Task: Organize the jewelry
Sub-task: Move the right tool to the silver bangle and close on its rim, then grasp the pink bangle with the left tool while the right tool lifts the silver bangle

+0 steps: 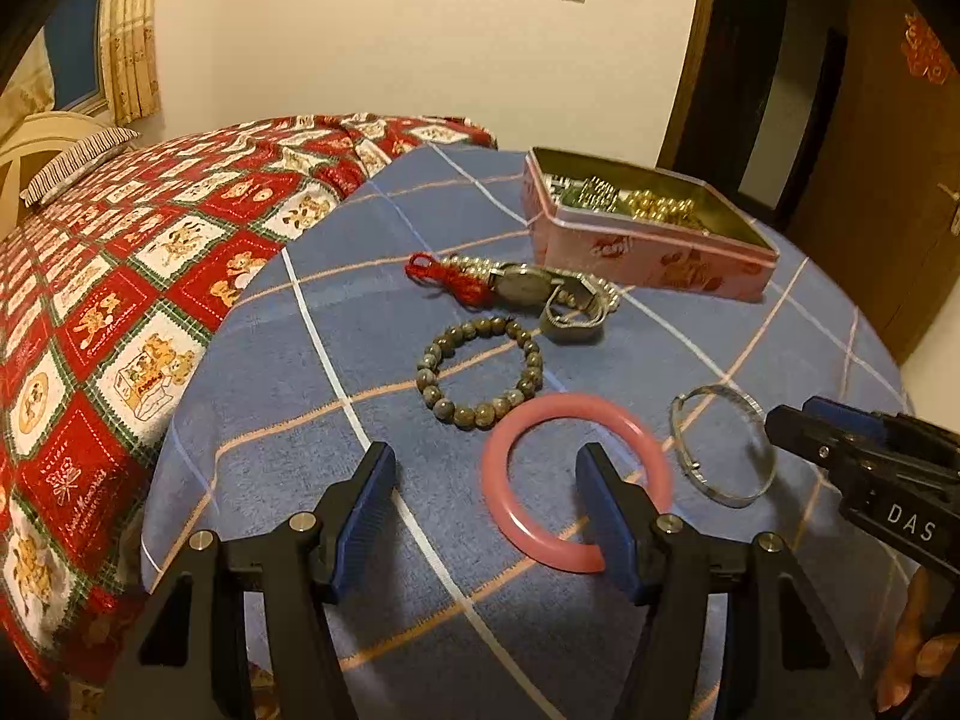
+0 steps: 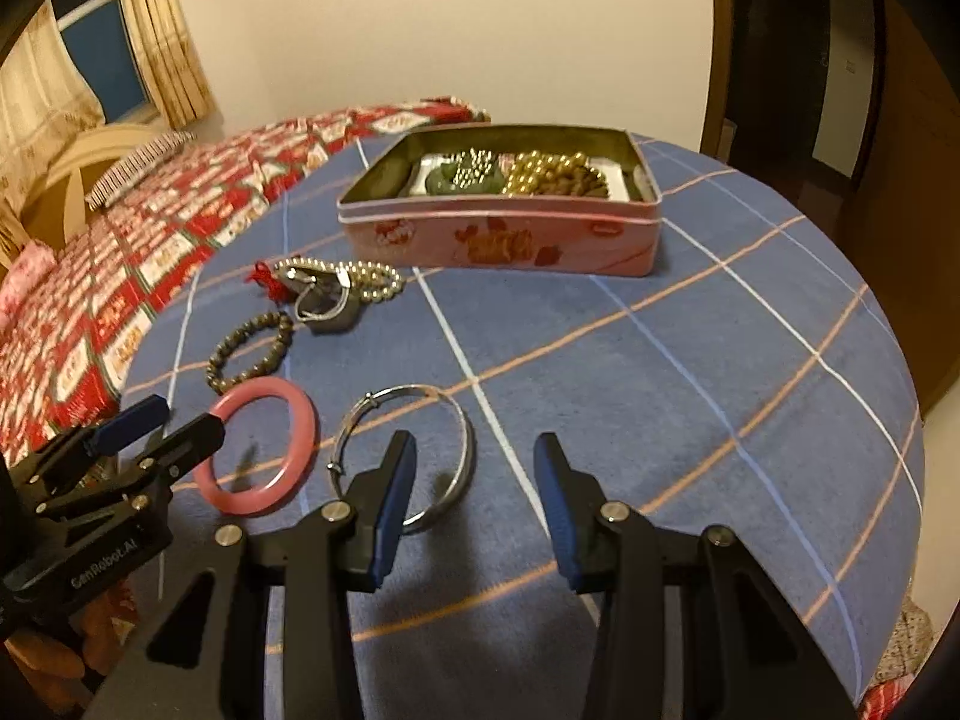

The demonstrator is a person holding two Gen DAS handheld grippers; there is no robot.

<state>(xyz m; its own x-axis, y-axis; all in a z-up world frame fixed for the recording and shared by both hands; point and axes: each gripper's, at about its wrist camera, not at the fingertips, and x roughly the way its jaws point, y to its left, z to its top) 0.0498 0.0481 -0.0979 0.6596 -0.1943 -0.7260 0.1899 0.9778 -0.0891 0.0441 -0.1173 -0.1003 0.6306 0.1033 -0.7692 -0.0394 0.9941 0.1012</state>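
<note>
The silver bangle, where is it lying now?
In the right wrist view, the silver bangle lies on the blue plaid cloth, just right of the pink bangle and partly behind the right tool's left finger.

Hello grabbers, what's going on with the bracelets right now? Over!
Both hand-held grippers open, empty: left, right. Pink bangle and silver bangle loose on blue cloth. Pink tin open, path clear.

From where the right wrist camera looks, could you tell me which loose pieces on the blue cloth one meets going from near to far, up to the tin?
Silver bangle → pink bangle → bead bracelet → wristwatch → pearl strand → pink tin.
</note>
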